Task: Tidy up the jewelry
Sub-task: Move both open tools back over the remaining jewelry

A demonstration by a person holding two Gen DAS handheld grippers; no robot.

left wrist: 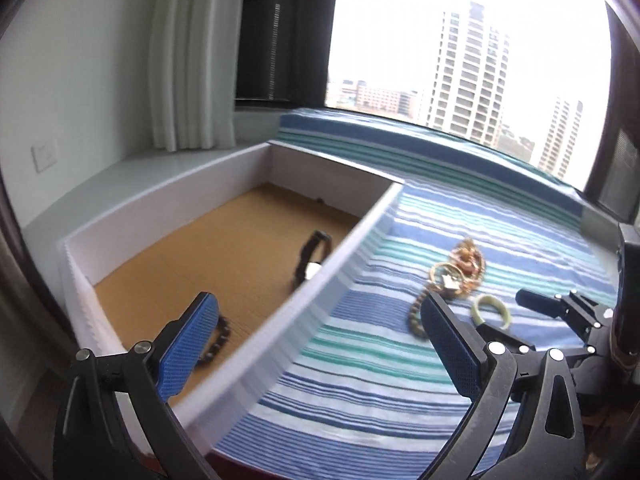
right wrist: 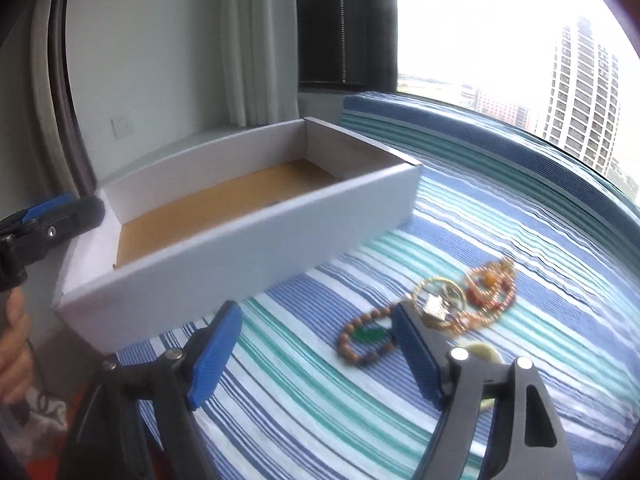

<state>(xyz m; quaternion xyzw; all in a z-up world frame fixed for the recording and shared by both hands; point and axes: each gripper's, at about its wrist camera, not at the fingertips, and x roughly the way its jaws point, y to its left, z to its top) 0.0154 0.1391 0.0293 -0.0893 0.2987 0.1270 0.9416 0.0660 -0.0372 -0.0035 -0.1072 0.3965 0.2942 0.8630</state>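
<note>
— Jewelry first: where does it lie?

— Most of it sits in a loose heap on the striped cloth (right wrist: 460, 208) covering the surface, off the box's long side toward the window edge. A gold chain tangle (right wrist: 480, 296) touches a wooden bead bracelet (right wrist: 362, 340), and a pale ring (left wrist: 490, 310) lies just beside them.

— And the white box (right wrist: 240, 248)?

— It stands at the cloth's wall-side edge. Inside, on its brown floor, a black watch (left wrist: 312, 256) lies near the long wall, and a dark bead bracelet (left wrist: 218, 338) shows partly behind a blue pad.

— Tools?

— The left tool (left wrist: 316, 348) hangs wide open, straddling the box's long wall, holding nothing. The right tool (right wrist: 320, 352) is also spread open, empty, low over the cloth, its right pad just in front of the wooden beads.
</note>
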